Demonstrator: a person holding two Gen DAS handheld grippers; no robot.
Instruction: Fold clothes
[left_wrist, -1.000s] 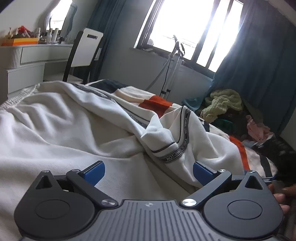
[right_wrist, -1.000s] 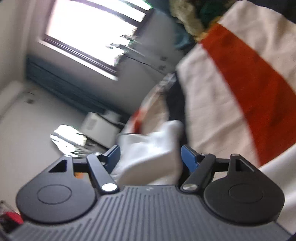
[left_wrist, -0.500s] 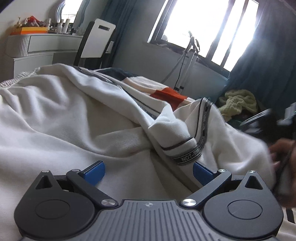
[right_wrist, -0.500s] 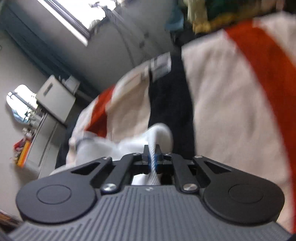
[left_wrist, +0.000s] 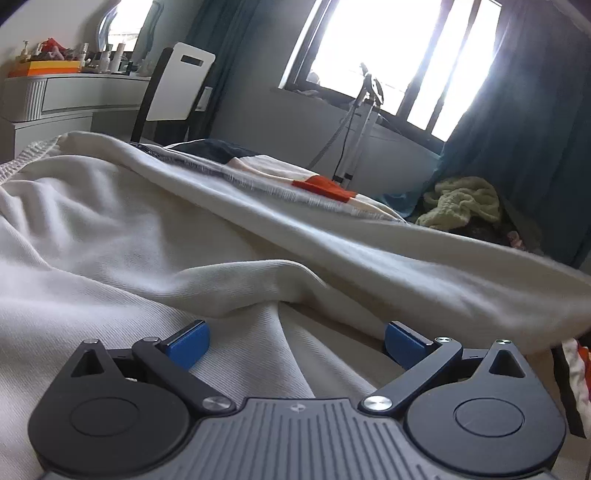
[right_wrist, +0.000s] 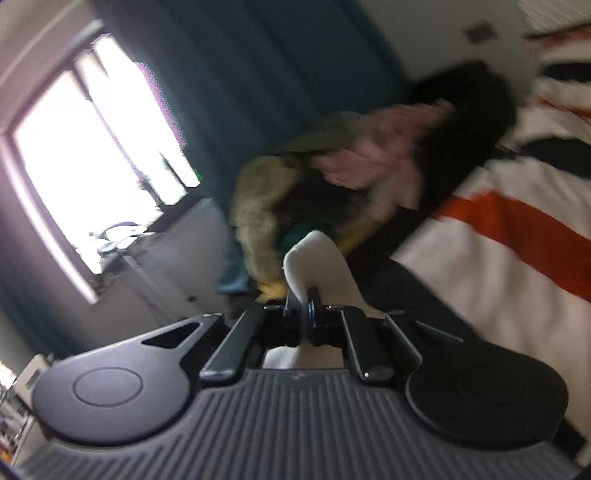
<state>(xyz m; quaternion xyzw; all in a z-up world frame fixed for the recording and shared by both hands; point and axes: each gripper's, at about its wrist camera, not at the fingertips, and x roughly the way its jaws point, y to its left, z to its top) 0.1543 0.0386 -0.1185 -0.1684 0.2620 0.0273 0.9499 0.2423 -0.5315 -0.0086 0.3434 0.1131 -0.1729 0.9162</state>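
A cream white garment lies spread over the bed and fills the left wrist view. One part of it is stretched in a long band toward the right. My left gripper hovers low over a fold of the cloth, open, blue pads wide apart and empty. In the blurred right wrist view my right gripper is shut on a bunched end of the white garment, held above the striped bedspread.
A pile of other clothes, yellow-green and pink, lies at the bed's far side by dark blue curtains. A white dresser and chair stand at the back left. A stand is under the window.
My right gripper closed on the garment's end and pulled it away to the right, stretching the cloth flat. The trimmed, lettered edge seen before is gone from the left view. The left gripper stayed open.
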